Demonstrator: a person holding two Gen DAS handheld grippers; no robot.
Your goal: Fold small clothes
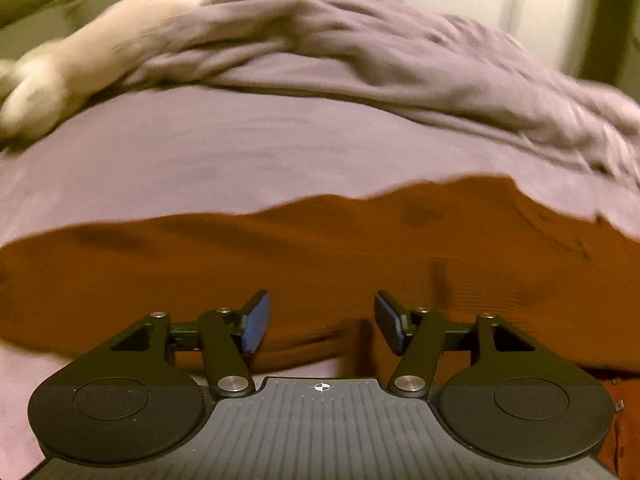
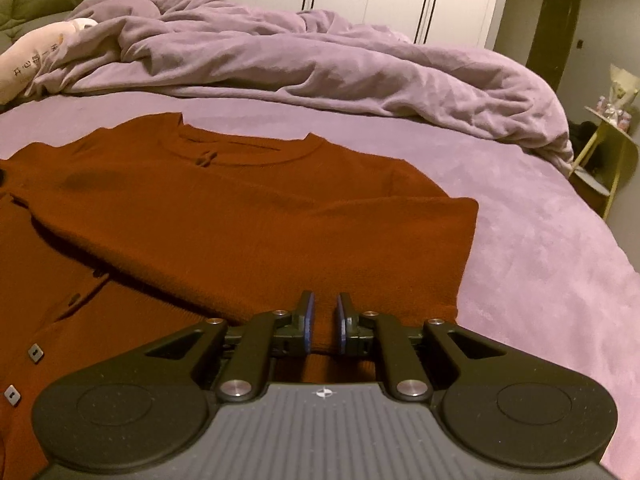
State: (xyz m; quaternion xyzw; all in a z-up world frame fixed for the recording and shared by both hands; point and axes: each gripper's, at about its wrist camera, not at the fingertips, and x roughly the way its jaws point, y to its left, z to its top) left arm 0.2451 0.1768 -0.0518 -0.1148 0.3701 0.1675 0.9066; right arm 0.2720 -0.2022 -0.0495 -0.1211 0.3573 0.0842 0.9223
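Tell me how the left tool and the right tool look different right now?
The left tool has its blue pads spread wide apart; the right tool has them nearly together, with a narrow gap. The left tool's picture is blurry, the right tool's is sharp. Both sit low over the rust-red cardigan on the purple bed.

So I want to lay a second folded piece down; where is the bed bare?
Bare sheet lies right of the rust cardigan, and a strip runs between its collar and the rumpled duvet. The cardigan fills the left; the duvet and a pale pillow crowd the far side.
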